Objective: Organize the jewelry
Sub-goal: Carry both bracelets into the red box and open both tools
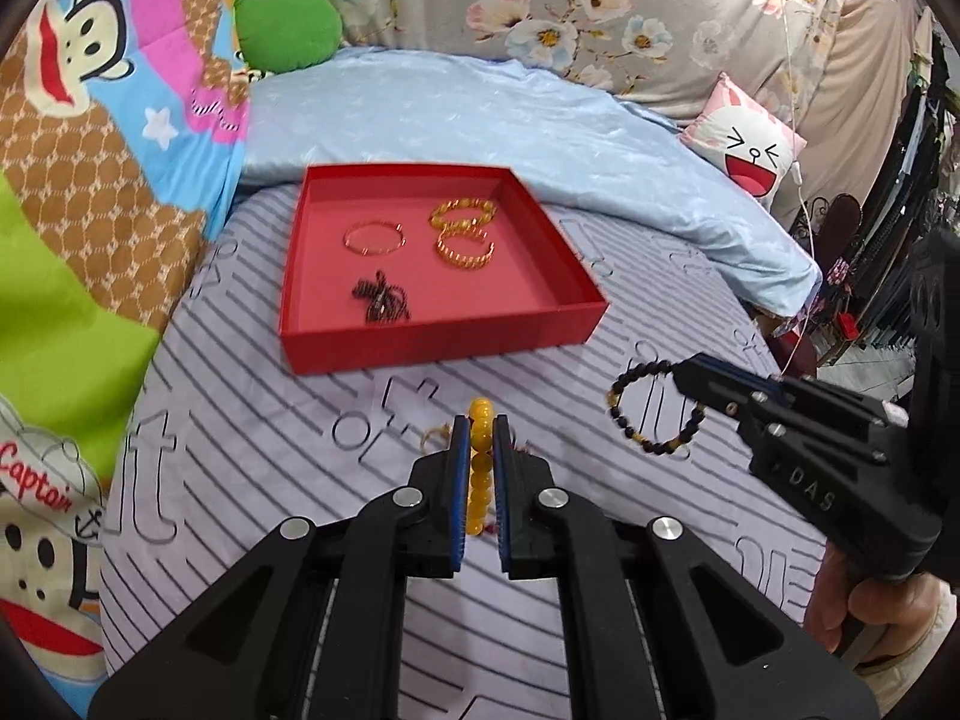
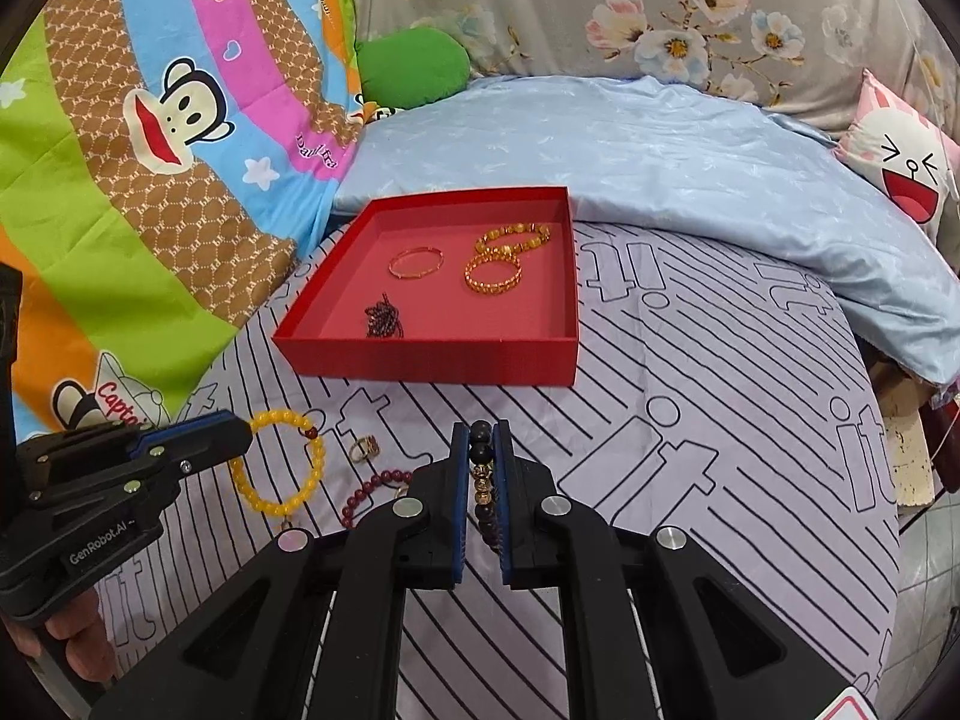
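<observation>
Gripping a yellow bead bracelet (image 2: 277,461) between the closed fingers of the left gripper (image 1: 481,432), held edge-on above the striped sheet (image 2: 720,420), and a dark bead bracelet (image 1: 657,408) pinched likewise in the right gripper (image 2: 482,432). Facing the red tray (image 1: 438,342), ahead of both sets of tongs and near, already holding gold bangles (image 1: 462,234); probably carrying both forward next, with a ring (image 2: 363,449) and maroon beads (image 2: 372,489) left on the sheet
</observation>
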A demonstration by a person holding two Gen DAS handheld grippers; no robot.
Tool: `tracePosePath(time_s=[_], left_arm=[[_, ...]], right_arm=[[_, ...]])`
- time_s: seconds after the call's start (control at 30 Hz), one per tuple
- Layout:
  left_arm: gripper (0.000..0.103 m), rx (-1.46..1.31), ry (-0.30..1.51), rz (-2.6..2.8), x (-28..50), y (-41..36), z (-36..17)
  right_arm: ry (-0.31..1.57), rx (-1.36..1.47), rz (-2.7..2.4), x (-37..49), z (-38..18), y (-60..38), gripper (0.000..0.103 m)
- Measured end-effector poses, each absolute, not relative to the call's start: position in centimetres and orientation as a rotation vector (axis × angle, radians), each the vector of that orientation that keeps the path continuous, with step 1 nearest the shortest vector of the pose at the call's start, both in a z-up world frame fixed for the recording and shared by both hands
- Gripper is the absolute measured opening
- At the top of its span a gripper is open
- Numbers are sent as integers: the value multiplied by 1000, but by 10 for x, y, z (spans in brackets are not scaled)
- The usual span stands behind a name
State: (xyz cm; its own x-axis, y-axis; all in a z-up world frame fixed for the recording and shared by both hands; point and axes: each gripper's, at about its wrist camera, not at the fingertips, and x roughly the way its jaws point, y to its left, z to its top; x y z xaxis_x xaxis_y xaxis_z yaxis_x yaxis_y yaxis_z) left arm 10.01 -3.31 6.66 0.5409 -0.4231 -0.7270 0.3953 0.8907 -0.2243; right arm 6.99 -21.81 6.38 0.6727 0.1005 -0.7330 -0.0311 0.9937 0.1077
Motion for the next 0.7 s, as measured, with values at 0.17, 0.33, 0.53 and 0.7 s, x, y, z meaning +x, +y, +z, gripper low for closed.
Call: tracePosePath(time_s=[0.17,0.33,0.53,0.7], left_arm=[[7,-28,818,-507,130,-44,90],[7,-30,777,-518,167,-57,107],[7,-69,797,-548,218,-71,103],[7,-171,879,-577,255,-74,75]], right_arm=[[806,94,79,91,75,-222,7],[788,94,85,122,84,-222,7],[786,105,98,169,84,-219,8],[829,167,133,206,64,-219,8]])
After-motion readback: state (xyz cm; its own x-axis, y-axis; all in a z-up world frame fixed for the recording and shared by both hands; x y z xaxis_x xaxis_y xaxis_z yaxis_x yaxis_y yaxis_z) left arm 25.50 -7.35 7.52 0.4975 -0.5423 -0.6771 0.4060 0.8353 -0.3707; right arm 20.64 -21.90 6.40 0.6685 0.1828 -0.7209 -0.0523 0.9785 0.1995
